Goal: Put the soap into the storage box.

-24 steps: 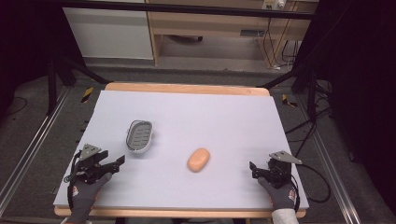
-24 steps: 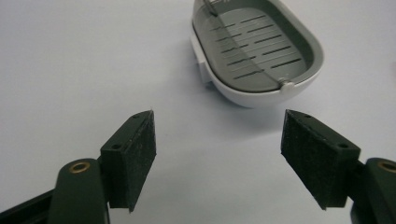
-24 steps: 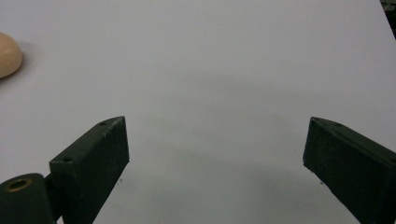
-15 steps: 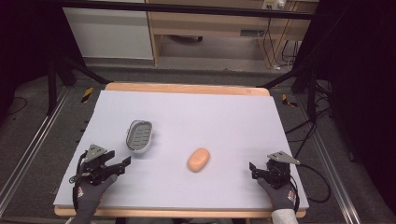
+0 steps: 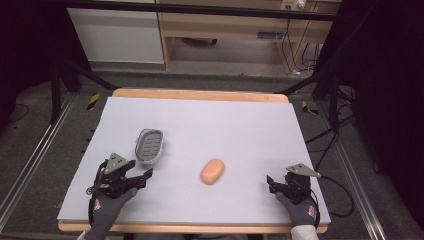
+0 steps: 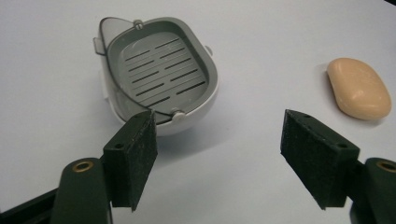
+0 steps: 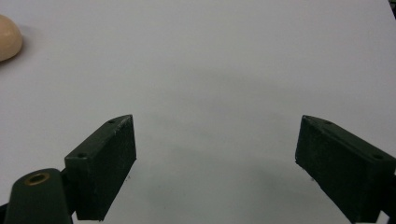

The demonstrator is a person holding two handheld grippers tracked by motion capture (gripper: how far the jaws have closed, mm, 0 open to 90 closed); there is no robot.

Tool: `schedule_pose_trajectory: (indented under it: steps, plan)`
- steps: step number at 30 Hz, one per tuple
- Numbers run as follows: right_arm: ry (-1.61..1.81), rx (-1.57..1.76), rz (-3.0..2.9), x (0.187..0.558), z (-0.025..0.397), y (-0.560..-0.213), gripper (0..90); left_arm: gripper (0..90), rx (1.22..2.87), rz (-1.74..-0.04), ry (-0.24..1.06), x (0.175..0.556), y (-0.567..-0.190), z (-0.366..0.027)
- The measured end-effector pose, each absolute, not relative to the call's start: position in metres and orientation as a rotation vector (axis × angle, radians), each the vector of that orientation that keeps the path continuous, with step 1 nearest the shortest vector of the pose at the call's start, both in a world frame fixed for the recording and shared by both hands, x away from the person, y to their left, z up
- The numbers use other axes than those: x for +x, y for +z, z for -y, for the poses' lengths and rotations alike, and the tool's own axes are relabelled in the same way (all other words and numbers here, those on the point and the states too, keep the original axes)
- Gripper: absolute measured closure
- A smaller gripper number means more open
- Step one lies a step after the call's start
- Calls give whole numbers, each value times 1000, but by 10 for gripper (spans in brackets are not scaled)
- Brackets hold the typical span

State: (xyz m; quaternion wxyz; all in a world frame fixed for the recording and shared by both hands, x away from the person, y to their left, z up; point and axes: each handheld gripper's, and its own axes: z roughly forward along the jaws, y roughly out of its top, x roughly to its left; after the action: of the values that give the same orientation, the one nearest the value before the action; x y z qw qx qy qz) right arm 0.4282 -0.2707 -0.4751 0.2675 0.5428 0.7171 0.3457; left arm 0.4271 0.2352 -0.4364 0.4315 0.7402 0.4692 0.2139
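Over at the left, a gloved hand (image 5: 106, 210) held the left gripper (image 5: 144, 176) low over the near part of the pale mat (image 5: 240, 125), its jaws spread wide with nothing between them. In the left gripper view those jaws framed bare mat, the left pad (image 6: 133, 156) just short of the soap dish (image 6: 156, 70). That dish, grey with a slotted insert and a white underside, sat just beyond the gripper on the left half of the mat. Nearer the middle lay a peach-coloured bar of soap (image 5: 212, 171), apart from the dish and touched by neither tool. Far over on the right, another gloved hand (image 5: 300, 210) held the right gripper (image 5: 272, 183) near the mat's front corner, jaws likewise wide apart and empty over bare mat, well apart from the soap.
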Motion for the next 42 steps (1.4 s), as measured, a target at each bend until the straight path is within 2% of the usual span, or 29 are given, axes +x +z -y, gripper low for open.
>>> schedule_pose_trajectory:
  steps: [42]
  plan:
    - [933,1476,-1945,429,268,-474,112,243,1942,-990,429,453,-404,-143]
